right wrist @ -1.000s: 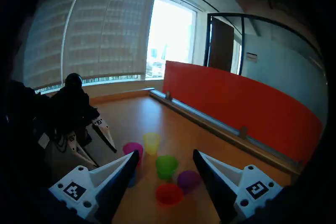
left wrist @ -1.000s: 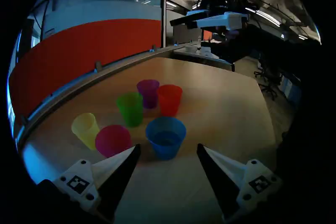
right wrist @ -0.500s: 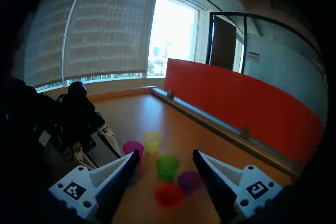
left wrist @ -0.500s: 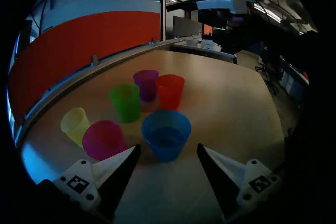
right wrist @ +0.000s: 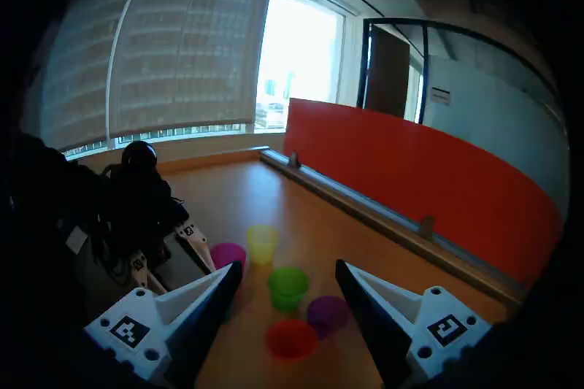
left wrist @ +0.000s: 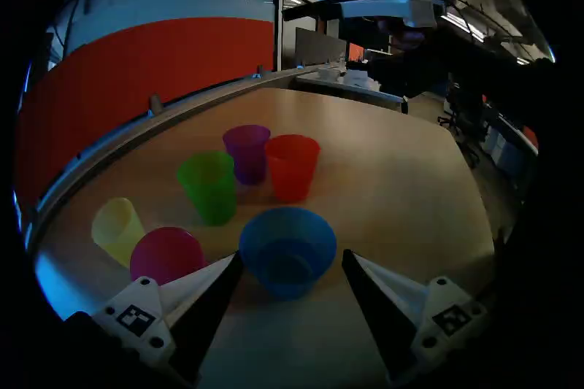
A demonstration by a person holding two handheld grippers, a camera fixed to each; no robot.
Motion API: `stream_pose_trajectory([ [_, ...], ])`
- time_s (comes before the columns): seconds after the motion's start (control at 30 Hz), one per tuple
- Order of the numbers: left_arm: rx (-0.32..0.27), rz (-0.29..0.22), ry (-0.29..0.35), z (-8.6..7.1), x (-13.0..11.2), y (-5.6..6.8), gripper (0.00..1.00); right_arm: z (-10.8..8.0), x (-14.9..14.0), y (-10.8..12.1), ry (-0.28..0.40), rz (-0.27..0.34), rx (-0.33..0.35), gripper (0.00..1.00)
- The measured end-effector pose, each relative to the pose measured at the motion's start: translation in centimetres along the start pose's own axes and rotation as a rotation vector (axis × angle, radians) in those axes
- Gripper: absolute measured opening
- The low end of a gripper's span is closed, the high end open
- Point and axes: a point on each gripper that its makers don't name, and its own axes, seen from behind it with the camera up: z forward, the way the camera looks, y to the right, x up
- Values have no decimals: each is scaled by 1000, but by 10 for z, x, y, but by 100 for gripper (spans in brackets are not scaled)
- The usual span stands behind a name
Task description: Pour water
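You held left gripper [left wrist: 290, 253] open, fingers straddling blue cup [left wrist: 287, 276] – nearest on table [left wrist: 409, 185], apparently the water source – not yet touching. Right gripper [right wrist: 288, 265] open, empty, high above other cups [right wrist: 287, 285] – likely clear of grasp.

This is an office, open-plan by the look of it. A long wooden table [left wrist: 394, 170] runs beside a red divider panel [right wrist: 438, 177] set on a metal rail, the kind that splits workstations. Behind the panel stands a glass partition wall [right wrist: 496, 112]. Wide windows [right wrist: 299, 60] carry roller blinds [right wrist: 182, 60]. Farther off are more desks [left wrist: 350, 82], what looks like a swivel chair [left wrist: 460, 133], and strip lights [left wrist: 456, 22] overhead.
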Motion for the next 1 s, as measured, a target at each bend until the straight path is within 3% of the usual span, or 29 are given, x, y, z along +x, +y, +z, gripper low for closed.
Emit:
stream_pose_trajectory([
  [0.57,-9,26,-17,15,3,-1,99,3,-4,1,-6,2,0,99],
  [0.77,-10,8,-15,15,3,-4,89,3,-4,3,-6,2,-5,100],
  [1.0,-4,8,-26,15,2,-4,88,3,-4,4,-6,2,-6,99],
])
